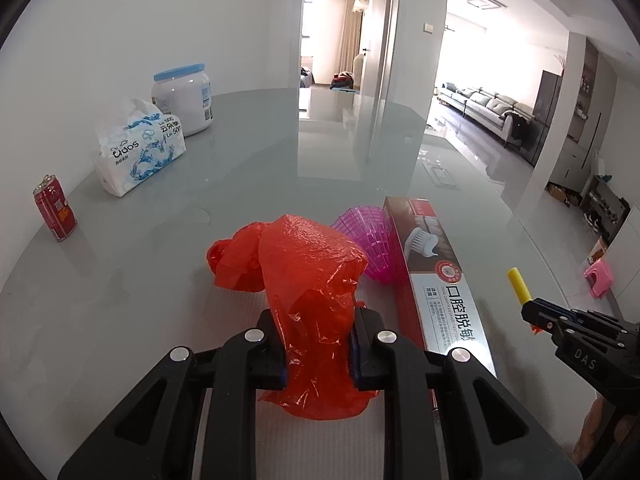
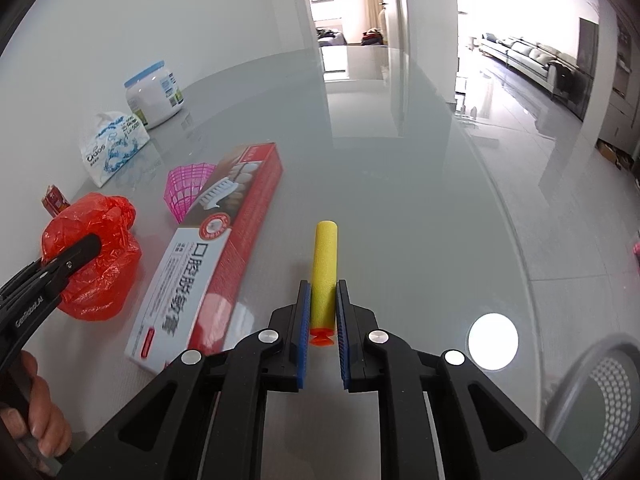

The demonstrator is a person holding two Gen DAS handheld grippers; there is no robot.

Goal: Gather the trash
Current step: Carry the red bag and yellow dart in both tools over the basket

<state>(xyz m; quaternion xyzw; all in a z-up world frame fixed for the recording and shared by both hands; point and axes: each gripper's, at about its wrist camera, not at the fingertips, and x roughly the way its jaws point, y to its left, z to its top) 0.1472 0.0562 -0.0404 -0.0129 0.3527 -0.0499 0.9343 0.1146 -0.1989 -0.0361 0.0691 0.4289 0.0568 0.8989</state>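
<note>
Indoors, glossy grey table (image 1: 248,152), sofa (image 1: 488,110) beyond

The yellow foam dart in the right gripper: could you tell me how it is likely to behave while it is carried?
The dart looks like soft foam, so it is probably very light and may squash a little under the right gripper. It is gripped near its orange tip, so the long free end might wobble. Being round, it would likely roll if dropped on the glossy table.

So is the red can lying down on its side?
No, the red can stands upright on the table, off to the left near the tissue pack.
</note>
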